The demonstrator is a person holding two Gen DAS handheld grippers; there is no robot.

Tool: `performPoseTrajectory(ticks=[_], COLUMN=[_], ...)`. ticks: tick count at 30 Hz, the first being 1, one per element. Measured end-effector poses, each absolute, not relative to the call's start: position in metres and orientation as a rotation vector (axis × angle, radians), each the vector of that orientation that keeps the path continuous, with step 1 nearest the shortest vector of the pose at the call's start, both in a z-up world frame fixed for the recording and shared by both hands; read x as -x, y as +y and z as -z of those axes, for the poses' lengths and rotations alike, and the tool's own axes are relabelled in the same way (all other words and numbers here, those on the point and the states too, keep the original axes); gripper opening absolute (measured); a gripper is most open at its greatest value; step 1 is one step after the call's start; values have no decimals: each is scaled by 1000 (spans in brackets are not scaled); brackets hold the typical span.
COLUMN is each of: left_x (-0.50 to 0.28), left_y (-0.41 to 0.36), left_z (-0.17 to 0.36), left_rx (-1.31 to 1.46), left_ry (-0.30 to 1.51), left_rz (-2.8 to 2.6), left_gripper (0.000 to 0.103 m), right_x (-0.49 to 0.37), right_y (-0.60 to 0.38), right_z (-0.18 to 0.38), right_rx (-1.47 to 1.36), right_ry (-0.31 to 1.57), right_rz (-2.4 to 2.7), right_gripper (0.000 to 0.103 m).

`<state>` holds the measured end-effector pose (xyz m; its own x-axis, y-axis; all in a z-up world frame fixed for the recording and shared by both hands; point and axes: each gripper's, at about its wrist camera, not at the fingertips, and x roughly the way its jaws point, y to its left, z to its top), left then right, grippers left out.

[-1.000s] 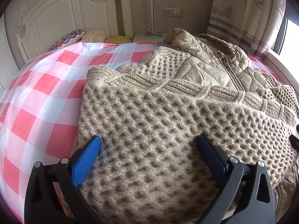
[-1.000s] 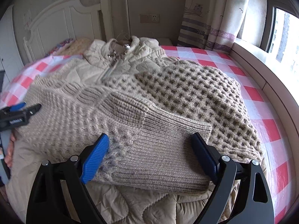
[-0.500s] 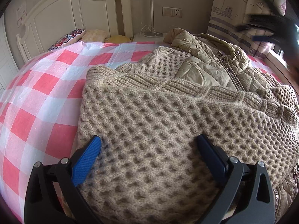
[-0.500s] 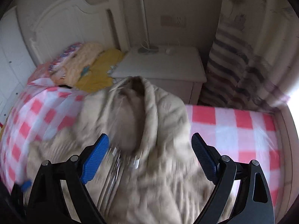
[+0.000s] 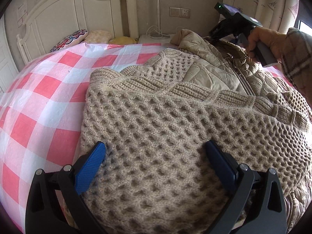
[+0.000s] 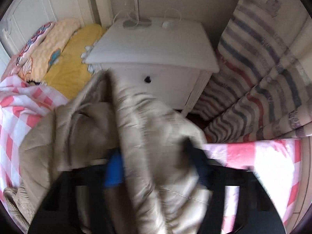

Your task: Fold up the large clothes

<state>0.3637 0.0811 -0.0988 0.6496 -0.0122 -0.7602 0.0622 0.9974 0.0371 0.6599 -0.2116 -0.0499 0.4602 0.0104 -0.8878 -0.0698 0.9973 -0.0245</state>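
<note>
A beige knit sweater (image 5: pixel 175 120) lies folded on top of a beige quilted jacket (image 5: pixel 212 72) on the bed. My left gripper (image 5: pixel 155 156) is open, its blue fingers resting on the sweater's near part. In the left wrist view my right gripper (image 5: pixel 216 36) is at the jacket's collar at the far end of the bed. In the blurred right wrist view the right gripper (image 6: pixel 156 167) has the jacket's collar (image 6: pixel 156 136) between its fingers; how far the jaws stand apart is unclear.
The bed has a red and white checked cover (image 5: pixel 42 89). A white headboard (image 5: pixel 64 15) and pillows (image 6: pixel 48 46) are at the far end. A white nightstand (image 6: pixel 156 46) stands beside the bed, with a striped curtain (image 6: pixel 263 68) to its right.
My right gripper has moved from the sweater's near edge to the jacket's collar at the head of the bed, and its fingers look closer together. The left gripper has not moved.
</note>
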Motion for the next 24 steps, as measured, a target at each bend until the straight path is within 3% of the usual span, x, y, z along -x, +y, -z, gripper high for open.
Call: performPoseTrajectory(ticks=[1,4,11,14,18,22,23,24], left_x=[-364,-364,-364,-364,-364,-363,-364,-364], left_y=[82,81,83,83,83,82,83,82], left_z=[99,99,99,99,99,99,99,99], left_rx=[-61,-61,-61,-61,-60,-59,-58,-56], left_ry=[863,863,863,863,863,862,862,862], left_rz=[43,43,43,43,43,44,44,45], left_gripper=[101,101,101,101,101,101,101,101], right_x=[-651,-616,-416,-335,-298,-332,-345,-364], right_y=[-213,-217,-233,-250,-274,-290,-288,-282], right_z=[38,9,-41,-18,33,12,3,-7], right_rx=[54,-2,10,17,13,-78,-88,-86], right_ry=[1039,909,610,619,803,834,811,795], right_rz=[-71,-148,-341,-299,-239,-219,-230,-238], right_gripper=[16,8,3,3,4,16,23,41])
